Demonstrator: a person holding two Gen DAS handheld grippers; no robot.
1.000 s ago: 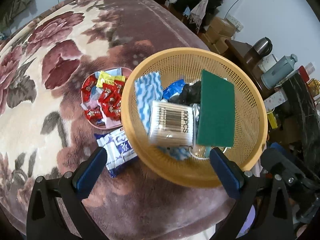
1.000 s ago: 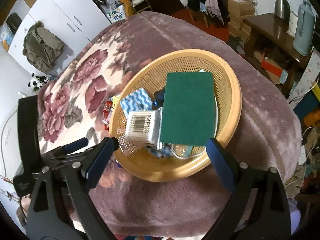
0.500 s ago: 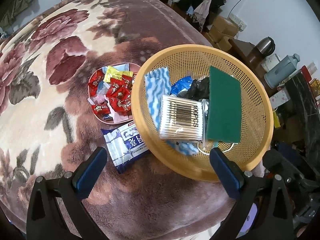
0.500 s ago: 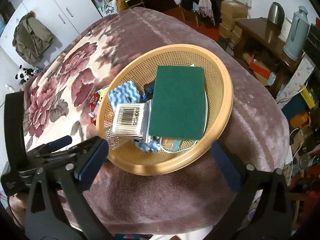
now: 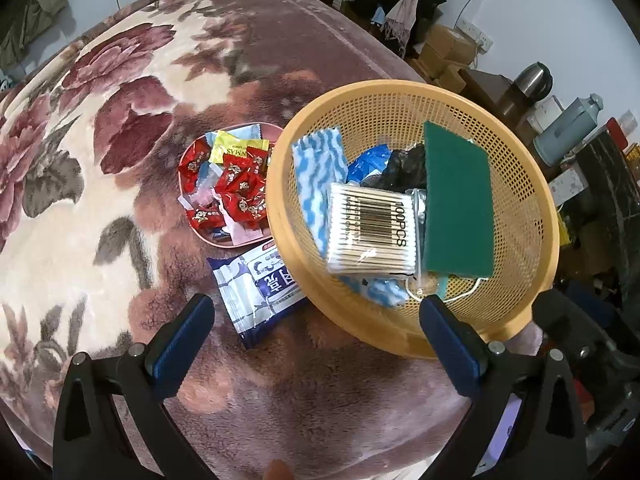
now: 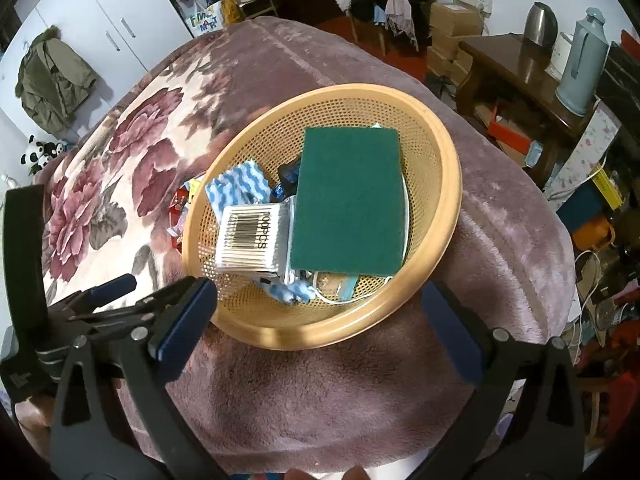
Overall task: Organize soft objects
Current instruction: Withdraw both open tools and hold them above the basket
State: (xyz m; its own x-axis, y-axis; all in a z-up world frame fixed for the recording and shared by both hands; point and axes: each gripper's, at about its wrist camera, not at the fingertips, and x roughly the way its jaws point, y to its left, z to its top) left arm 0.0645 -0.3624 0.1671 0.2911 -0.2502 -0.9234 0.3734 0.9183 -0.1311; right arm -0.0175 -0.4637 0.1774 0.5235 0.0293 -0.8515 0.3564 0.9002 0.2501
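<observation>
An orange mesh basket point(image 5: 532, 208) point(image 6: 444, 184) sits on a plush floral blanket. In it lie a green scouring pad point(image 5: 456, 196) point(image 6: 348, 196), a pack of cotton swabs point(image 5: 370, 228) point(image 6: 252, 240), a blue-white wavy cloth point(image 5: 316, 172) point(image 6: 238, 188), a black bag point(image 5: 404, 164) and a blue wrapper point(image 5: 368, 162). A blue-white wipes pack point(image 5: 256, 292) lies left of the basket, partly under its rim. My left gripper point(image 5: 316, 320) is open and empty, near the basket's front edge. My right gripper point(image 6: 320, 316) is open and empty, just in front of the basket.
A pink dish of red and yellow candies point(image 5: 228, 184) sits left of the basket. The blanket point(image 5: 100, 160) stretches far to the left. A wooden table with a kettle and thermos point(image 6: 576, 68) stands at the right. A white wardrobe point(image 6: 100, 28) is behind.
Both grippers have drawn back and up from the basket, so it sits farther off in both views. Nothing in the basket has moved.
</observation>
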